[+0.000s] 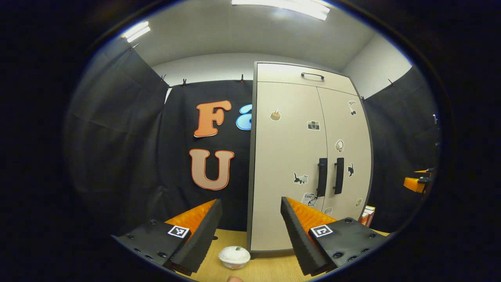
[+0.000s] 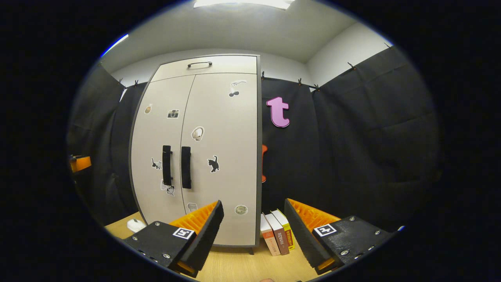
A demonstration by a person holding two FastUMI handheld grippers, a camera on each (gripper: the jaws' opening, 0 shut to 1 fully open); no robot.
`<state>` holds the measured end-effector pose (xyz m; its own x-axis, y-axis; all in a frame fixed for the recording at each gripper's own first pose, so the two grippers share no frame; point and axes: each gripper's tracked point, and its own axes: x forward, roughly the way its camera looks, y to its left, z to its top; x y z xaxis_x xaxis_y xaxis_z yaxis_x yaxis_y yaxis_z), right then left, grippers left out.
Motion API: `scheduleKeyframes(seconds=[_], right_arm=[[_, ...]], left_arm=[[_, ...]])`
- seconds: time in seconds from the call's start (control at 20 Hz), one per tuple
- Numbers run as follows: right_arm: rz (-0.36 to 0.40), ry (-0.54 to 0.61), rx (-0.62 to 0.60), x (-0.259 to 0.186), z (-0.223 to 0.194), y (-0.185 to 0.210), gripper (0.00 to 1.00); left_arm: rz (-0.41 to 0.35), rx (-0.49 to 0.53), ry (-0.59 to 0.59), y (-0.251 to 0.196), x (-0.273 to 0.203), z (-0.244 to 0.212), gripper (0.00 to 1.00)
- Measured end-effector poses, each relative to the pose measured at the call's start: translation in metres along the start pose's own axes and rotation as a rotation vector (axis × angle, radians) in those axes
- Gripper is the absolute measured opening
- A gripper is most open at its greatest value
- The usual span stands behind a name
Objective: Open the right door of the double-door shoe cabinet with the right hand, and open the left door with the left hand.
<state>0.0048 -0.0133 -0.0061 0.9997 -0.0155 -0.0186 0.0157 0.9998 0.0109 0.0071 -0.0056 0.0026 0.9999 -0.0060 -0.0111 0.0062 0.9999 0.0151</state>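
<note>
Standing shut: shoe cabinet (image 1: 289, 156), upright at the back edge of the wooden surface (image 1: 270, 270), against the black cloth wall.
Left door (image 1: 287, 164): closed, flush with its neighbour, carrying a cat sticker (image 1: 300, 178) and a camera sticker (image 1: 313, 125).
Right door (image 1: 346, 156): closed, with a second cat sticker (image 1: 350, 169) beside its handle.
Handles: left door handle (image 1: 321, 177) and right door handle (image 1: 339, 176), dark vertical bars side by side at the centre seam, neither touched.
Top panel: separate drawer front above both doors, with a horizontal top handle (image 1: 312, 75).
Left gripper (image 1: 250, 223): held low in front of the cabinet, well apart from it, pointing toward the cabinet's left side.
Left fingers (image 1: 203, 231): spread wide, holding nothing.
Right gripper (image 2: 253, 225): likewise low and well back, aimed at the cabinet's right edge; seen far off at the right rim of the left gripper view (image 1: 419, 182).
Right fingers (image 2: 301, 231): parted wide, nothing between them.
Cabinet in the right gripper view (image 2: 195, 156): both doors shut, handles (image 2: 176, 166) close together at the seam.
White bowl (image 1: 234, 256): on the surface near the front edge, just off the cabinet's left front corner.
Books (image 2: 277, 233): three standing upright on the surface, just beside the cabinet's right side, spines outward.
</note>
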Motion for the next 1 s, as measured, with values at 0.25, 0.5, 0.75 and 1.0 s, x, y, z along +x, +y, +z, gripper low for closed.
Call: scheduleKeyframes(seconds=[0.25,0.5,0.75,1.0], right_arm=[[0.007,0.008,-0.006,0.004,-0.003,0.007,0.95],[0.015,0.016,-0.004,0.007,-0.005,0.016,0.95],[0.029,0.023,0.002,0.018,-0.005,0.032,0.95],[0.083,0.048,0.044,0.032,-0.007,0.062,0.95]], left_arm=[[-0.005,0.000,0.002,-0.001,0.001,-0.001,0.95],[-0.010,0.000,0.008,0.000,0.001,-0.004,0.95],[-0.013,0.002,0.012,0.003,0.000,-0.006,0.96],[-0.003,0.010,0.014,0.008,-0.002,-0.009,0.96]])
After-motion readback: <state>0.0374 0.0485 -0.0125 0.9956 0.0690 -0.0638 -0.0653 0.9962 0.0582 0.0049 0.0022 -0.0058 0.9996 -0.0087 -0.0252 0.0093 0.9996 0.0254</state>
